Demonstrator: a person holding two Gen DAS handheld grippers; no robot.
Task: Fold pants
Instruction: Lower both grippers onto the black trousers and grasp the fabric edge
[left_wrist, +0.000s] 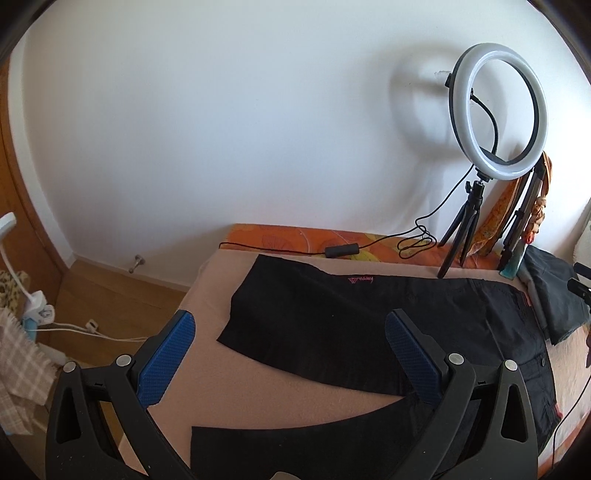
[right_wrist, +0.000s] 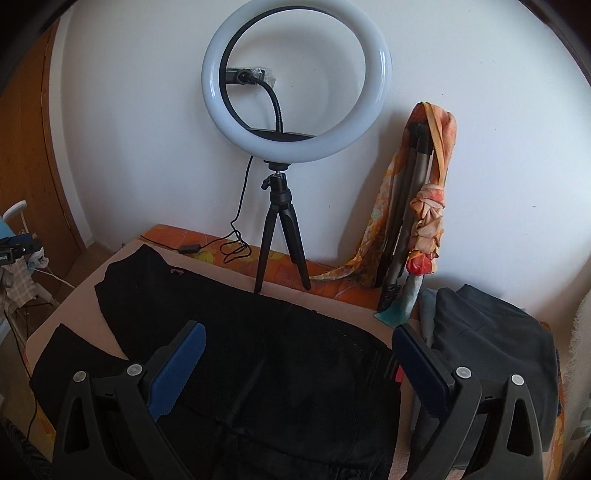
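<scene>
Black pants (left_wrist: 332, 325) spread flat, unfolded, legs apart.
Left tongs (left_wrist: 290, 354) released above the legs; right tongs (right_wrist: 299, 369) released above the waist, nothing gripped. Ring light (right_wrist: 295, 85) beyond.

Black pants (left_wrist: 354, 325) seemingly flat, unfolded

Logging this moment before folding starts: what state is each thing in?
Pants: spread flat, legs apart, unfolded.
Left gripper: open, holding nothing.
Right gripper: open, holding nothing.
Ring light: lit, upright on its tripod.
Grey garment: folded beside the pants.
</scene>
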